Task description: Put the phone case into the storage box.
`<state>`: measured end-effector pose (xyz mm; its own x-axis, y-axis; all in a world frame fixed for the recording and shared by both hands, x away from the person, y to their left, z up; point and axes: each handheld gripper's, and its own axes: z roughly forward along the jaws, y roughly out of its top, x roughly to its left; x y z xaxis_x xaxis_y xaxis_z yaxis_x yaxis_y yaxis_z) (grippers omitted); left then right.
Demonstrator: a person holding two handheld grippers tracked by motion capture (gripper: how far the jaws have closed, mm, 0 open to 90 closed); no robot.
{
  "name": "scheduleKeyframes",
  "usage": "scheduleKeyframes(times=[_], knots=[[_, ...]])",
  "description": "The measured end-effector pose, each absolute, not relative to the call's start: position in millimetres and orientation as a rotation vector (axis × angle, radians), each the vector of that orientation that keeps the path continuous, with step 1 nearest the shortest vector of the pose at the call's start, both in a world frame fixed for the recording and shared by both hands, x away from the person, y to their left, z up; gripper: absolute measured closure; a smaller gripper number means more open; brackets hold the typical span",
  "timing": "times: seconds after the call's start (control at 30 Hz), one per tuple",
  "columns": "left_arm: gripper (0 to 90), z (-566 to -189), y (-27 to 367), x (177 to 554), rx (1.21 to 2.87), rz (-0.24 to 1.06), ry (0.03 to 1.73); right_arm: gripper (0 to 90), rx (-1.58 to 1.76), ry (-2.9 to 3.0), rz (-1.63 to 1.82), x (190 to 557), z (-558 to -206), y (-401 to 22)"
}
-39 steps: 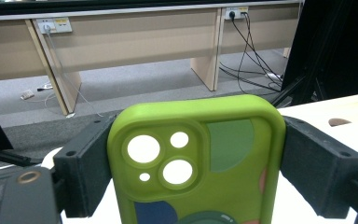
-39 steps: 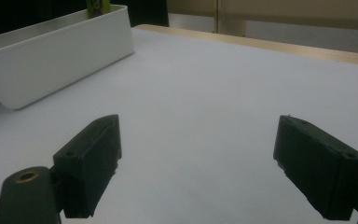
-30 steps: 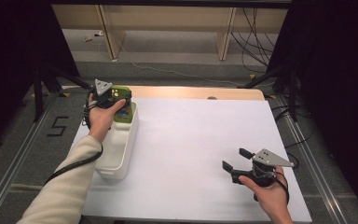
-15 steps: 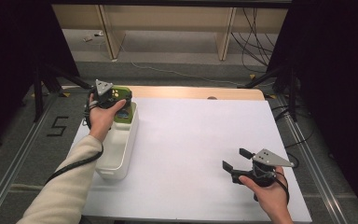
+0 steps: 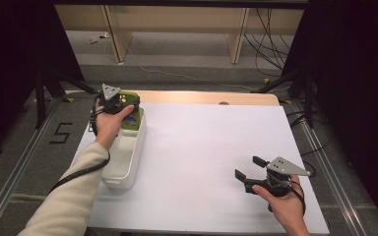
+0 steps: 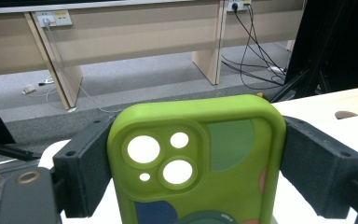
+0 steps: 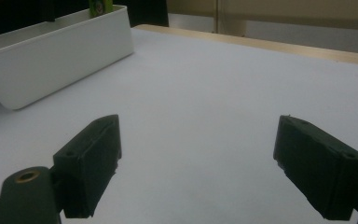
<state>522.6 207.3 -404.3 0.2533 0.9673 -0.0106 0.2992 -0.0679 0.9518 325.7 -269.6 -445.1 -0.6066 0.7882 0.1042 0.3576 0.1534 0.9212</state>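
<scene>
The left hand-held gripper (image 5: pixel 128 104) holds a green phone case (image 6: pixel 200 158) clamped by its long edges between the two black jaws, one pad pressed against each side. In the left gripper view the case stands upright with its back facing the camera, its top end rising past the jaw tips. In the high view it sits over the far end of a white tub (image 5: pixel 123 156) at the counter's left edge; whether it touches the tub I cannot tell.

The case looks like soft, matte rubber, lime green with rounded corners and a thick rolled rim. A raised square block at its upper corner carries two large round holes and two small ones. Flat curved patches of darker green, navy and pink mark the rest of the back.

The tub is smooth white plastic, long and narrow with rounded corners. The counter (image 5: pixel 211 147) has a plain matte white sheet over it, with a pale wood strip along the far edge.

The right hand-held gripper (image 5: pixel 248 170) rests low over the counter's near right part, well apart from the case, its blocky black jaws spread wide with nothing between them.
</scene>
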Motion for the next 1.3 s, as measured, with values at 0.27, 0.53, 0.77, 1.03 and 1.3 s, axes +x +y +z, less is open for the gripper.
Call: scheduleKeyframes(times=[0.27,0.53,0.77,1.03,1.3], knots=[[15.7,-406.0,206.2,524.7,1.576,0.873,1.220,16.2,1.097,2.036,1.446,325.5,-445.2,-269.6],[15.7,-408.0,206.3,526.3,1.581,0.868,1.227,16.1,1.095,2.035,1.446,325.7,-445.4,-269.5],[15.6,-410.0,204.8,527.6,1.590,0.869,1.228,16.2,1.096,2.036,1.447,325.6,-445.3,-269.6],[15.6,-413.1,204.0,529.5,1.602,0.868,1.234,16.2,1.096,2.036,1.447,325.7,-445.4,-269.6],[15.6,-416.1,202.9,530.9,1.618,0.866,1.241,16.2,1.097,2.036,1.446,325.8,-445.5,-269.6]])
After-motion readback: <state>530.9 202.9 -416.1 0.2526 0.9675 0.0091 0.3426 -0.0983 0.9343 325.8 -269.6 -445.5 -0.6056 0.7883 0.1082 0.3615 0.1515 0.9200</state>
